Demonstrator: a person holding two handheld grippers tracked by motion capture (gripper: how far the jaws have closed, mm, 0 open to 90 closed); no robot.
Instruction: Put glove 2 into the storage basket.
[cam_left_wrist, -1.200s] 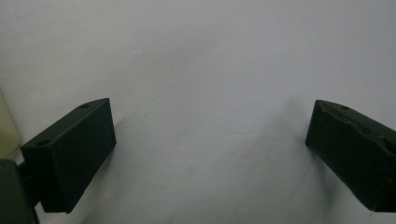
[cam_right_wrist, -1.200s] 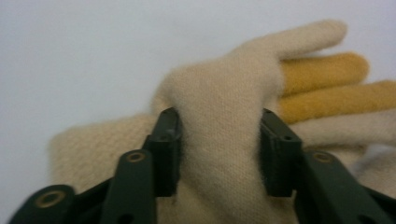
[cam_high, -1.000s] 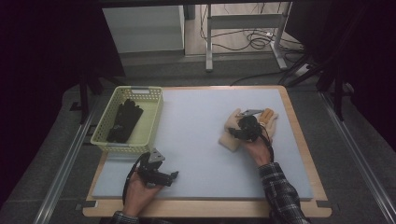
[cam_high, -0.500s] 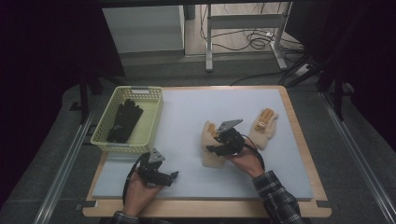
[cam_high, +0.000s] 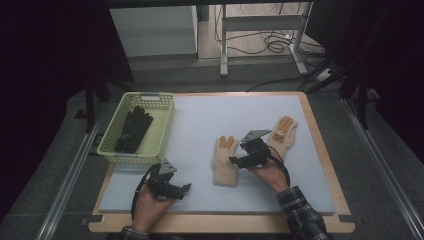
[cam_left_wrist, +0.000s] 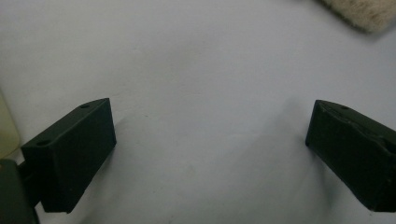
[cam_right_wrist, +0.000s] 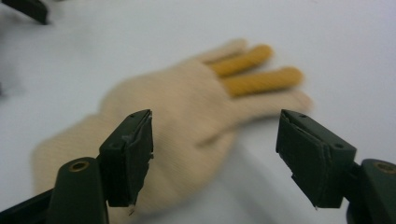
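Black jaws of our right hand-held gripper (cam_high: 235, 160) spread wide over a cream glove (cam_high: 226, 161) at desk (cam_high: 210, 115) centre, its mate (cam_high: 281, 134) at 2 o'clock, while our left hand-held gripper (cam_high: 186, 188) gapes at 7 o'clock near the basket (cam_high: 165, 131).

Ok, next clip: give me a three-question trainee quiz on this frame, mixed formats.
1. True or false: the right gripper is shut on the near cream glove.
2. What lies in the yellow basket? A) black gloves B) a cream glove C) nothing
3. How many cream gloves lie on the white mat?

Key:
1. False: its fingers stand apart above the glove.
2. A: black gloves.
3. Two: the near one and the far cream glove. The left gripper is open over bare mat.
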